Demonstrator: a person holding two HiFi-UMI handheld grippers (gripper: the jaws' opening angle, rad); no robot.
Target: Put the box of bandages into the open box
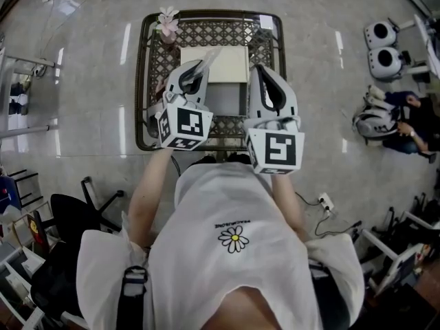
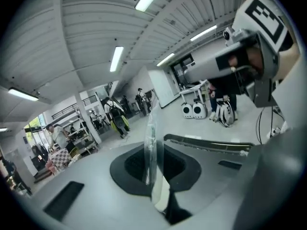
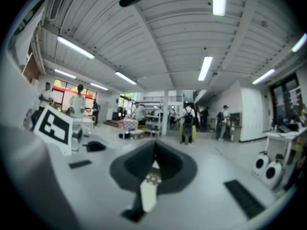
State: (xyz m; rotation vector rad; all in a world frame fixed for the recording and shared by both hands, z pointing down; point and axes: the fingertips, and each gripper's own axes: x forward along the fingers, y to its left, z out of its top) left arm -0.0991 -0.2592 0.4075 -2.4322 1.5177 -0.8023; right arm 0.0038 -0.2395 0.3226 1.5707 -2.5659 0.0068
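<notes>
From the head view alone: a lattice table point(image 1: 140, 81) with a white box point(image 1: 214, 64) at its far middle, flanked by the left gripper point(image 1: 198, 67) and the right gripper point(image 1: 262, 71), both low over the table. From the left gripper view alone: fingers point(image 2: 136, 164) closed on a thin clear sheet point(image 2: 150, 140) standing upright between them, with something white just beneath. In the head view, that sheet only a faint glint by the box's left edge. From the right gripper view alone: fingers point(image 3: 170, 164) closed together on nothing, with a sliver of lattice and white seen through the gap at their base. Cannot pick out the bandage box in any view. Around: a flower pot point(image 1: 167, 25) on the table's far left corner, a person point(image 1: 407, 119) sitting on the floor well to the right, and chairs point(image 1: 69, 215) at the near left. Blocking the table's near half: both grippers and their marker cubes.
</notes>
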